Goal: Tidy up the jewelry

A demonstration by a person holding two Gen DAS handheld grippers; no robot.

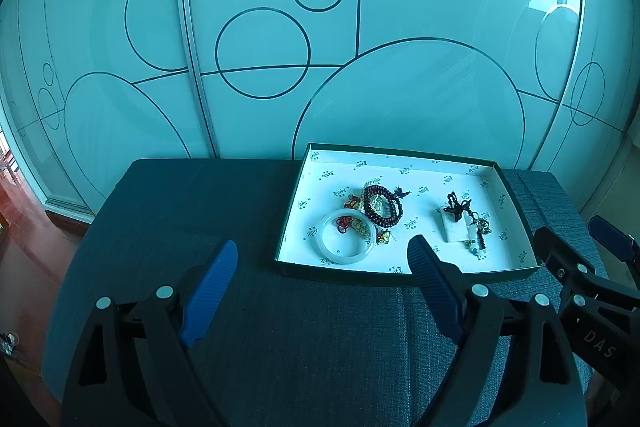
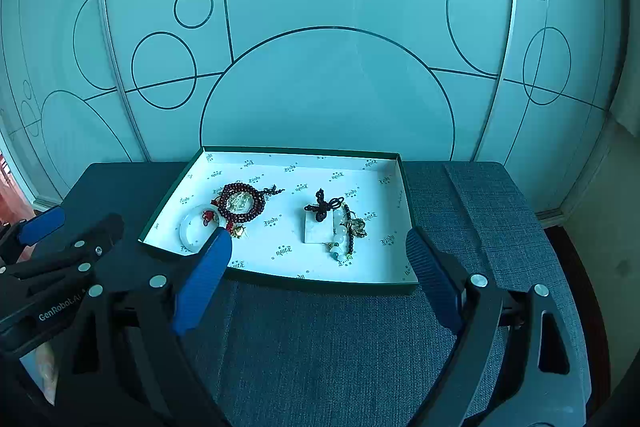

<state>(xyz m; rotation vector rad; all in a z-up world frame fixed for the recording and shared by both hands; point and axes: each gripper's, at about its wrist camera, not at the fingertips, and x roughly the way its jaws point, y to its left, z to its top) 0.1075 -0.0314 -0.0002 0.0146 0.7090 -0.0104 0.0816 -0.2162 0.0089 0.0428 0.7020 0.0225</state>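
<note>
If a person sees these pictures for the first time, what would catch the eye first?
Probably the shallow green box with its white printed lining, standing on the dark cloth. Inside, a pale bangle lies at the left beside dark red beads, and a black knotted charm sits further right. Blue fingers frame the foreground.

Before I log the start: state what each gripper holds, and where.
Nothing. The left gripper and right gripper are open, short of the jewelry in the box.

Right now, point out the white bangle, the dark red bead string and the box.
white bangle (image 1: 347, 255), left wrist view, near rim.
dark red bead string (image 2: 224, 205), right wrist view, left loop.
box (image 2: 320, 283), right wrist view, front wall.
</note>
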